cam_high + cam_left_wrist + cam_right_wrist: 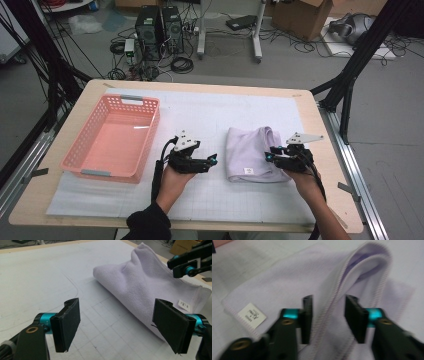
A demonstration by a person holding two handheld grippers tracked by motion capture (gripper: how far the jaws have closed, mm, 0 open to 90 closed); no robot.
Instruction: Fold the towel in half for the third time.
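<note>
Leftmost, well off to the far side of the left gripper point(212, 161): a pink plastic basket point(80, 150) with perforated walls and grey handles, nothing inside, sitting on the white gridded mat point(200, 120).

Next, the left gripper itself point(116, 325): jaws spread wide, nothing between the pads, only bare mat under them. Just ahead and toward its right pad, near but not touching: the folded edge of a lavender towel point(147, 282).

Then the towel point(250, 150), lying flat between the two grippers, folded into a thick stack with a small white label point(252, 315) at one stitched corner. Judged soft, light and limp: likely to sag and unfold if lifted by a single layer, not fragile, fleecy enough not to slip from rubber pads. Best taken at the hemmed edges or corners, pinching all layers together, one gripper on each side.

Rightmost, the right gripper point(328, 320): hovering over the towel's near hem, jaws narrowed yet still apart, a stitched hem point(337, 297) running up between the pads, pads seemingly not pressing cloth. Blurred view, so contact uncertain.
</note>
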